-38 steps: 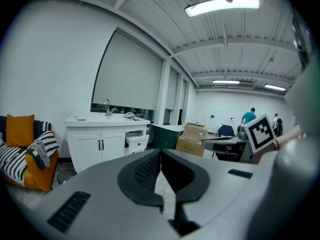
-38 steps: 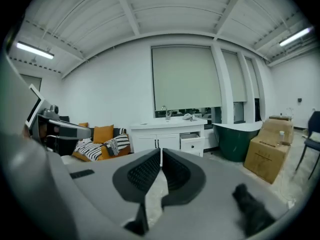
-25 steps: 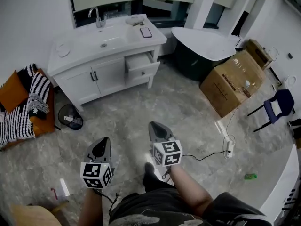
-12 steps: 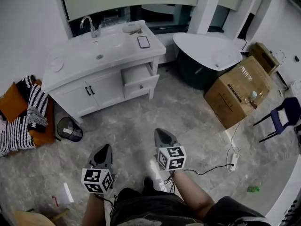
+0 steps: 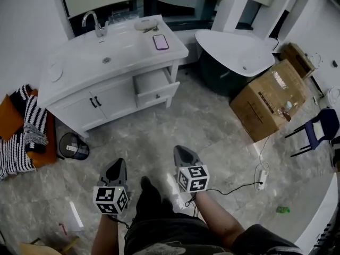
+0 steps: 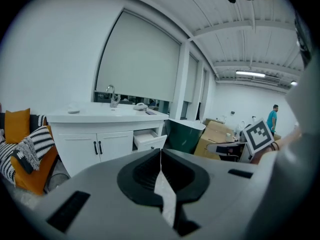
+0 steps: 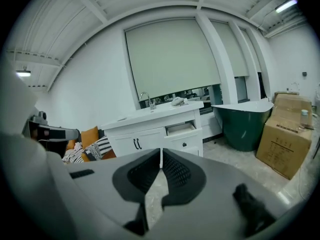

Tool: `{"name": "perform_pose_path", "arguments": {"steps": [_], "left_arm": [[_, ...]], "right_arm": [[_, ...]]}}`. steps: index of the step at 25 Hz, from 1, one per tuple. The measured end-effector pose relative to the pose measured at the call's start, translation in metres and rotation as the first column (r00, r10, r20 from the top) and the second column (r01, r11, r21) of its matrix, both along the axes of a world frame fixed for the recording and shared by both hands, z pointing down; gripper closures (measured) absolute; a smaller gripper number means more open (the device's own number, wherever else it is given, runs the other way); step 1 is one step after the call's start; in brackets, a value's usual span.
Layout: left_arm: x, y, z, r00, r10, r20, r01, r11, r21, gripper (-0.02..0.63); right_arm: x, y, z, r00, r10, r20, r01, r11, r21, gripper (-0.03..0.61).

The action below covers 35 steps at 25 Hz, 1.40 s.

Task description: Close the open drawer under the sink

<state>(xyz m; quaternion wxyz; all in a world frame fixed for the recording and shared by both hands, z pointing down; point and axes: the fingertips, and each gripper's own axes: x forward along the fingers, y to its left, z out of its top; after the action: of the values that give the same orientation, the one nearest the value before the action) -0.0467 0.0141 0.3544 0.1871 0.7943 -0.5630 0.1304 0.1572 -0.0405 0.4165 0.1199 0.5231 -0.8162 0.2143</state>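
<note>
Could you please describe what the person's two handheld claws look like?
The left claw and right claw are grey tapered shells with black ribbed inner pads. Each carries a white cube with black square markers. A thin black cable trails from the right one. The forearms are bare, without sleeves.

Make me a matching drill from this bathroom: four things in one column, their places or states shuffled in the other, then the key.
1 white vanity drawer
2 flat rectangular phone
3 brown cardboard box
4 round black waste bin

A on the white countertop
B on the floor by the striped cushions
C pulled open
D on the floor beside the green bathtub

Pairs: 1-C, 2-A, 3-D, 4-B
</note>
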Motion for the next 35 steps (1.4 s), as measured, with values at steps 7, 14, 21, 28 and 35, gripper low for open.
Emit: {"name": "perform_pose_path", "arguments": {"steps": [7,14,21,28,35], "left_arm": [[-0.024,-0.064,0.042,0.999,0.029,-0.015,-0.030,0.997,-0.065,0.598],[-0.059,-0.132,0.087,0.999,0.026,-0.038,-0.030,0.995,-0.092,0.598],[-0.082,-0.183,0.142,0.998,0.021,-0.051,-0.027,0.994,-0.110,0.598],[-0.092,-0.218,0.206,0.997,-0.030,-0.074,0.020,0.990,-0.137,0.598],[-0.094,-0.252,0.251,0.994,-0.077,-0.073,0.065,0.987,-0.145,0.598]], "right_arm": [[-0.023,-0.058,0.043,0.998,0.016,-0.062,-0.021,0.997,-0.068,0.551],[-0.051,-0.132,0.086,0.995,0.041,-0.093,-0.049,0.996,-0.079,0.551],[-0.061,-0.197,0.153,0.991,0.106,-0.080,-0.115,0.986,-0.118,0.549],[-0.051,-0.275,0.228,0.980,0.142,-0.141,-0.157,0.982,-0.100,0.434],[-0.055,-0.348,0.283,0.983,0.129,-0.134,-0.141,0.987,-0.082,0.423]]}}
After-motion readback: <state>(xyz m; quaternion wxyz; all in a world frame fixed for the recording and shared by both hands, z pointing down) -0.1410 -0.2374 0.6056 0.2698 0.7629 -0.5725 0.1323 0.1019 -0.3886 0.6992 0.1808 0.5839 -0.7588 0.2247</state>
